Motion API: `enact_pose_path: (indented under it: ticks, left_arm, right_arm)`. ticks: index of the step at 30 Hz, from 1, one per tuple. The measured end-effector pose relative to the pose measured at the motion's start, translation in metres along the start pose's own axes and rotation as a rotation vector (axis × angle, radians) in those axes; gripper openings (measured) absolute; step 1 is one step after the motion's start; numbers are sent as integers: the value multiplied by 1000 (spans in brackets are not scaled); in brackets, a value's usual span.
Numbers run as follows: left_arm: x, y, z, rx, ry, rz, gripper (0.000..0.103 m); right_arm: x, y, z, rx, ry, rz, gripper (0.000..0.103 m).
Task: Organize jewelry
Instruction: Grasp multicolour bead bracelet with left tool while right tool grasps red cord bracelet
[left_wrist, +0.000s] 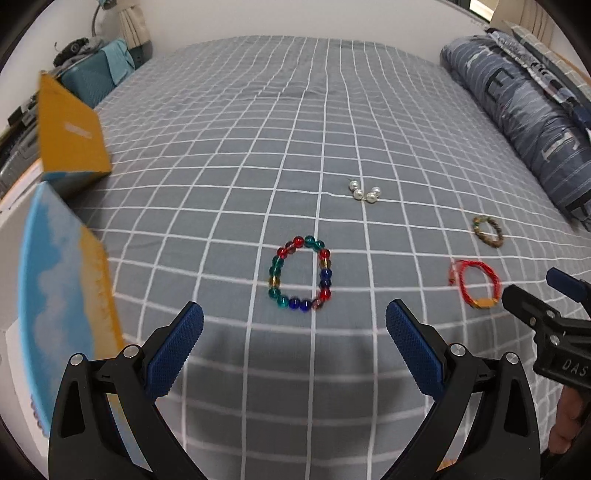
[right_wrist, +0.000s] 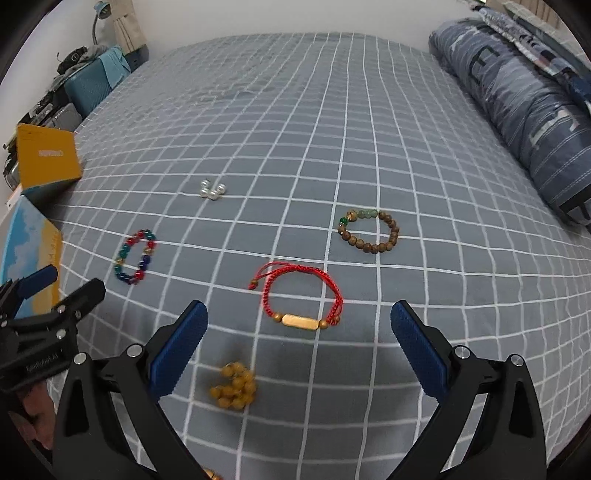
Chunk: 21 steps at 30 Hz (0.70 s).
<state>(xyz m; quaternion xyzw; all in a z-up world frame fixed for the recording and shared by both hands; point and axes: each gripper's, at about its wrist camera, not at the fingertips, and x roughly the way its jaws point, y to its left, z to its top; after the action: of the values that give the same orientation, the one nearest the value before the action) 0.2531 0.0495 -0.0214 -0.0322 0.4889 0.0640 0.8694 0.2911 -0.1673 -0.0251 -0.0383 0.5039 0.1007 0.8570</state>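
Both grippers hover empty over the grey checked bedsheet (right_wrist: 369, 147), left gripper (left_wrist: 294, 323) jaws wide apart just short of the multicolour glass-bead bracelet (left_wrist: 300, 272), right gripper (right_wrist: 299, 325) jaws wide apart around the near side of the red cord bracelet (right_wrist: 299, 301), not touching it. Pearl cluster (right_wrist: 211, 191) lies farther back, wooden bead bracelet (right_wrist: 369, 230) to the right, yellow bead bracelet (right_wrist: 234, 386) bunched near the right gripper. Open orange-and-blue box (left_wrist: 70, 140) sits at the bed's left edge.
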Motion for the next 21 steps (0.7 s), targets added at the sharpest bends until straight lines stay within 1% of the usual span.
enact_pose_path:
  ticks: [2,6,9,10,12,15,17,20,21]
  left_arm:
    - [16,-2,5,8,14,17,97]
    - [46,0,13,-3,46,10,97]
    - [60,1,13,-15,60,-1,97]
    - [65,2,13,-17,69,-5,97]
    - [72,3,12,-25,81,-4,96]
    - [75,1,11,-22,77,4,96]
    - [75,1,11,-25,70,2,93]
    - [76,4,14,-35,67,-3,82]
    - [75,5,14,-36,64,-4,76]
  right_arm:
    - [14,-2,4,-3,14,-10,95]
    - [42,-6,10,8,51,1,95]
    - [54,-9,10,16,68,10,95]
    - [58,-9,9,19,77,12,92]
    - [65,-11,8,20,92,14,89]
    - [69,-12,6,21,98,16,89]
    - [70,-13,7,24,100,16,88]
    - [70,-15,7,32,113,7,85]
    - [70,-14,6,34,118,4,84]
